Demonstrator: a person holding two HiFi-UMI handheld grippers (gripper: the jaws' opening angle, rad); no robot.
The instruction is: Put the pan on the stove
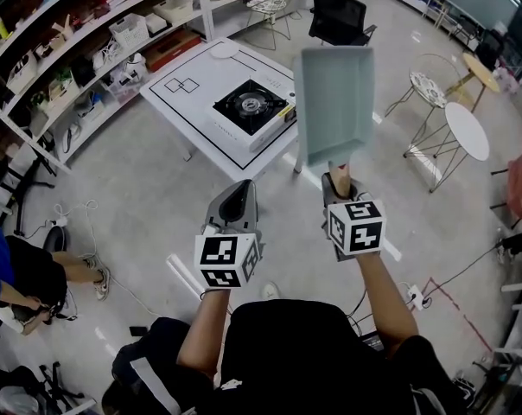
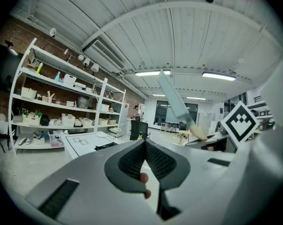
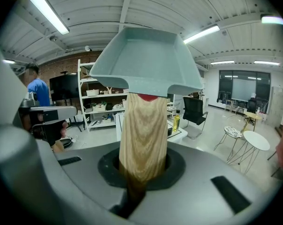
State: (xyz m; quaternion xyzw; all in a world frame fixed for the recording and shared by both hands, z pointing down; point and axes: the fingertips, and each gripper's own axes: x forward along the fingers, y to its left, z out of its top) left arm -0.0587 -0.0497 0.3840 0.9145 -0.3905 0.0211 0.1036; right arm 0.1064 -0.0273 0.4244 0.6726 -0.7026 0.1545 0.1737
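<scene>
My right fingers (image 3: 176, 167) are clamped on the wooden handle (image 3: 142, 135) of the pan (image 1: 334, 102) (stiff, probably front-heavy, so I'd grip near the body); left fingers (image 2: 132, 161) closed, empty.

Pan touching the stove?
Apart. Head view: the right gripper holds the pan up in the air by its handle, short of the table on which the stove sits.
</scene>
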